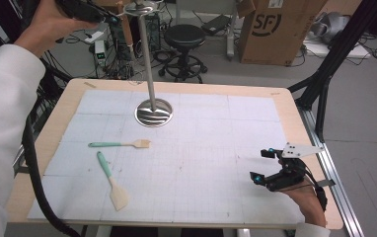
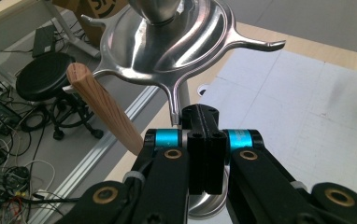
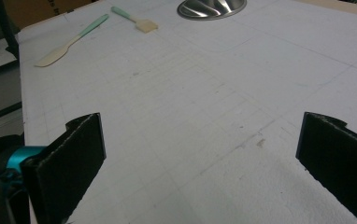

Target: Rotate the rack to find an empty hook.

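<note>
**Hanging of utensils on a hook stand: left gripper at the crown, right gripper parked.**

The hook stand (image 1: 147,59) is set on its round base near the middle of the table's (image 1: 295,106) far edge, so that its pronged crown (image 2: 167,42) can be reached from the near side. The left gripper (image 2: 200,112) is held high at that crown, its jaws pressed fully together and their tips brought just beside one downward prong. A wooden handle (image 2: 104,109) is seen slanting up and away just beside the jaws. Its lower end is hidden behind the gripper body, so it cannot be told whether a thin part of that utensil is pinched. Judged from this placing, the utensil is being brought to, or hooked over, a prong.

Two mint-handled utensils are left lying on the white gridded mat (image 1: 211,148) toward the table's left edge, well apart from both grippers: a small brush (image 1: 120,144) and, nearer the front edge, a spatula (image 1: 111,180). They are presumably kept there to be hung in turn.

The left hand (image 1: 48,27) is raised with the forearm reaching up and forward, the gripper pointed across at the crown. The right gripper (image 1: 259,165) is held low over the mat near the table's front right corner. Its jaws are spread wide with nothing between them, and they point across the mat toward the stand's base.
</note>
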Demonstrator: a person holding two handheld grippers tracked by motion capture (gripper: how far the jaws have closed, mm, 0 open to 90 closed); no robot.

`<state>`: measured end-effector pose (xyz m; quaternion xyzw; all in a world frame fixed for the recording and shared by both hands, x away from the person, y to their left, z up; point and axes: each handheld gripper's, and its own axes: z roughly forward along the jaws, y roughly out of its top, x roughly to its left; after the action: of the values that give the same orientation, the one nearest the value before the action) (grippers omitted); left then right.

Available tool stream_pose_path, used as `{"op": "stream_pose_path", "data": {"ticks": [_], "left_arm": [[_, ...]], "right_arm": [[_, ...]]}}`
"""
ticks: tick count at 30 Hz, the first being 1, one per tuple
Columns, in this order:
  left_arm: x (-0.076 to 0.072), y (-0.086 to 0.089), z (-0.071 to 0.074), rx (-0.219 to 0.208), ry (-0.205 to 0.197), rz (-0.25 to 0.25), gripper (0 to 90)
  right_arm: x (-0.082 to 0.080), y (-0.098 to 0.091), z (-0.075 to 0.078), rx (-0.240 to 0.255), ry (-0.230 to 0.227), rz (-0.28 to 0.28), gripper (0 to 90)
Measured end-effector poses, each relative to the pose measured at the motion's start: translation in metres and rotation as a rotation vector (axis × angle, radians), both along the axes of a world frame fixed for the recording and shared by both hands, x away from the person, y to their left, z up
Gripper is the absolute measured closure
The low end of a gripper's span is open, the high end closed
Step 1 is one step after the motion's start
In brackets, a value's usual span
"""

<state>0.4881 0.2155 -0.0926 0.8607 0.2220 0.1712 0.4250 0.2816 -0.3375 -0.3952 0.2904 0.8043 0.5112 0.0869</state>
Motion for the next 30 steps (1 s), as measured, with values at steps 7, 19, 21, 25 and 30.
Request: {"op": "stream_pose_path", "data": {"ticks": [7,19,21,25,30], "left_arm": [[0.001,0.002,0.0,-0.008,-0.001,0.003,90.0],[-0.013,0.01,0.001,0.031,0.002,-0.017,90.0],[-0.018,0.013,0.0,0.033,-0.001,-0.018,90.0],[-0.03,0.021,-0.003,0.023,-0.004,-0.026,89.7],[-0.045,0.029,-0.008,0.043,0.001,-0.031,86.9]], "right_arm": [[0.001,0.001,-0.002,-0.005,0.003,-0.002,0.1],[0.0,0.0,-0.002,-0.003,0.004,-0.002,0.2],[0.0,0.0,-0.001,-0.002,0.003,0.0,0.1],[0.0,0.0,-0.001,-0.002,-0.001,-0.001,0.1],[-0.001,0.0,0.001,0.003,-0.005,-0.001,0.1]]}}
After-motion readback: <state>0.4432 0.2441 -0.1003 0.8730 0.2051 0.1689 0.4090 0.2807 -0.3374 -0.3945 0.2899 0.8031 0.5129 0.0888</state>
